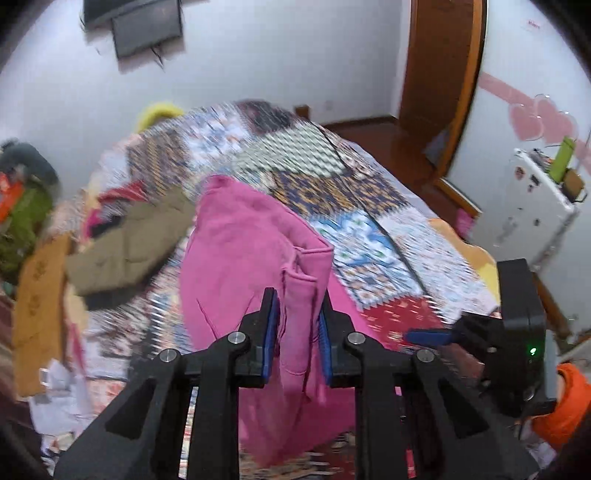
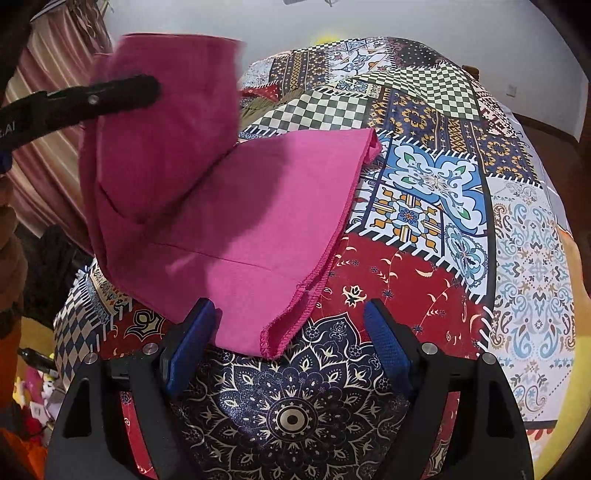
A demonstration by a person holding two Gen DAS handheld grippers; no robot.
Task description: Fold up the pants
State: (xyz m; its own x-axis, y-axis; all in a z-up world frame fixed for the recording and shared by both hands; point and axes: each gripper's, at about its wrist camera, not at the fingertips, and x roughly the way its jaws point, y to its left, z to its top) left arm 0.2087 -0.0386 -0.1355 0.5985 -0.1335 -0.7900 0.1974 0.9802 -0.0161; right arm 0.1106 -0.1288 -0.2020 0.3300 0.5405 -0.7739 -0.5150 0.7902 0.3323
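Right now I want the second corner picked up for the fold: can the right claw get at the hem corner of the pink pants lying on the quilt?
Probably yes. The right claw is open, and the hem corner lies flat between its fingers, uncovered.

We count one pair of pants, two grippers and one bed cover.

We see one pair of pink pants (image 1: 240,236), and two of its hemmed edges show in the right wrist view. We count two grippers: the left gripper (image 1: 297,332) and the right gripper (image 2: 291,343), each with two blue pads (image 2: 388,343), so four pads in all. One patchwork bedspread (image 2: 424,184) lies under everything. Beyond it we make out one olive jacket (image 1: 136,243), one dark screen (image 1: 147,26) on the wall, one wooden door (image 1: 439,70), one white case (image 1: 524,199) and two pink heart stickers (image 1: 539,118).
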